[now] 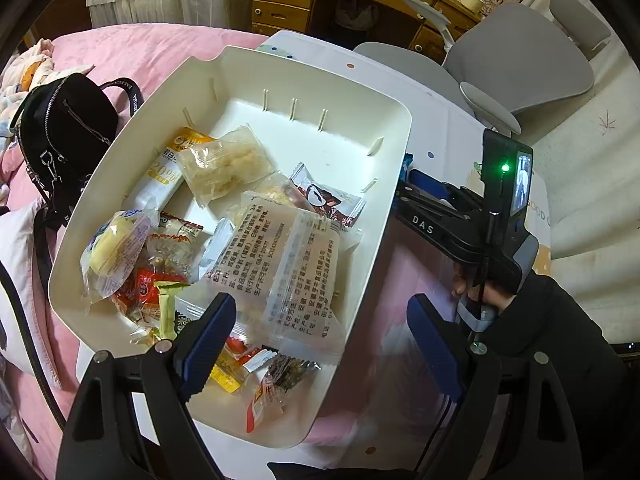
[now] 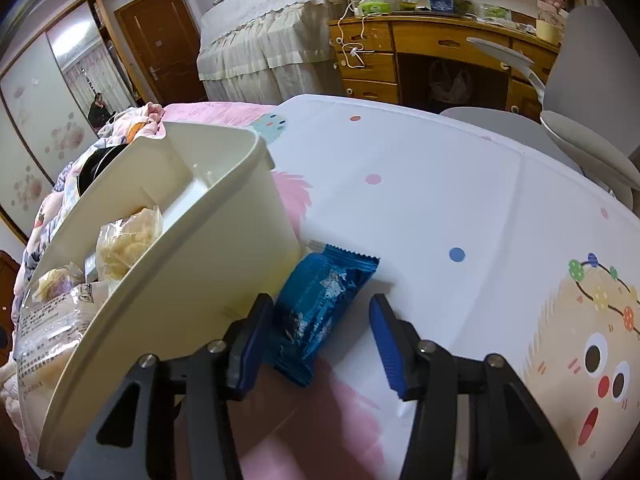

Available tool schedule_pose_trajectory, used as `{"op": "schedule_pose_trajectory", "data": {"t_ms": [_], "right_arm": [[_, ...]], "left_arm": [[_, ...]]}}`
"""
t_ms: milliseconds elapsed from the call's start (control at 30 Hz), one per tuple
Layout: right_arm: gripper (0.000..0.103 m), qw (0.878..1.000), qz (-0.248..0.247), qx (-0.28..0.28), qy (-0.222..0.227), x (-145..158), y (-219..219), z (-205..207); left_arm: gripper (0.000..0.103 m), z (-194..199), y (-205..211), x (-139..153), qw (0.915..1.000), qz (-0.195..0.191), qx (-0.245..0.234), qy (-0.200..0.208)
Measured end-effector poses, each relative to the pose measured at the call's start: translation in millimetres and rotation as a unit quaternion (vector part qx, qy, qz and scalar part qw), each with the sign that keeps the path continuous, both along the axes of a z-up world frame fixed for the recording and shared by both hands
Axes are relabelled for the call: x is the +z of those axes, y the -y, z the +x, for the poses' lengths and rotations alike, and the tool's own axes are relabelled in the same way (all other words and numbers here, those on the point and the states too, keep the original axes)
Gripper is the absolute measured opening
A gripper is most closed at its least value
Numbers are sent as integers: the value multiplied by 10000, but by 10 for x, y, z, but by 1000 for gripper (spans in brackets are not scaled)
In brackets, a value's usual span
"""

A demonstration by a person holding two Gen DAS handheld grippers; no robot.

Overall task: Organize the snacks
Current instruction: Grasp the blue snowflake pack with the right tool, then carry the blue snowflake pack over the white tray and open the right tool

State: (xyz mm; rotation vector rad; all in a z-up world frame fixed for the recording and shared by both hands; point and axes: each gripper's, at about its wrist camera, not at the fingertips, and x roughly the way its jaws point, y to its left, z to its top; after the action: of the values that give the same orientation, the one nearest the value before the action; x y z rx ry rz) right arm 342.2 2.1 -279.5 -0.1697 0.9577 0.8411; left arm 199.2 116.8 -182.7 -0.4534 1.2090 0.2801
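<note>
The right gripper, black with blue pads, stands with its jaws apart around a glossy blue foil snack packet that lies on the white table with coloured dots and a cartoon face. The left pad is touching or nearly touching the packet's edge; the right pad is clear of it. The writing on the packet is too blurred to read. Just left of that gripper rises the outer wall of the cream plastic bin, the packet lying against its base.

The left gripper hangs wide apart over the near end of the same bin, holding nothing. Below and ahead of it lie mixed snacks: a clear bag printed with red Chinese text, a white wrapper marked "20%", a clear packet of pale crispy pieces and a brown-and-white wrapper. To its right, the other gripper's arm reads "DAS". To its left, a black bag sits on a pink bedspread.
</note>
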Motion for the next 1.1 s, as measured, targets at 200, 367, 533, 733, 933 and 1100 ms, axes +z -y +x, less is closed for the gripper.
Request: {"op": "schedule_pose_trajectory", "data": {"t_ms": [200,367,533,733,933,1100], "right_arm": [[32,9999,-107,126,3,7,-87,-41],[26,9998,-172,83,-79,30,-55,-67],[25,9992,-385,-15,-146,82,61,-150],[25,9986,-348,-380,-156,346,302,-256],[25,9974,-79,-716,-31,745,497,-409],[25,9964,188,-827,-1,1046,520,-582]], "left_arm": [[87,-7,-6,22,10000,12,21,26],[87,-43,-24,106,9999,43,38,106],[87,-76,-27,227,9996,98,8,269],[87,-147,-5,372,9989,127,-69,445],[87,-252,29,516,9977,129,-163,645],[87,-389,17,601,9964,62,-329,776]]}}
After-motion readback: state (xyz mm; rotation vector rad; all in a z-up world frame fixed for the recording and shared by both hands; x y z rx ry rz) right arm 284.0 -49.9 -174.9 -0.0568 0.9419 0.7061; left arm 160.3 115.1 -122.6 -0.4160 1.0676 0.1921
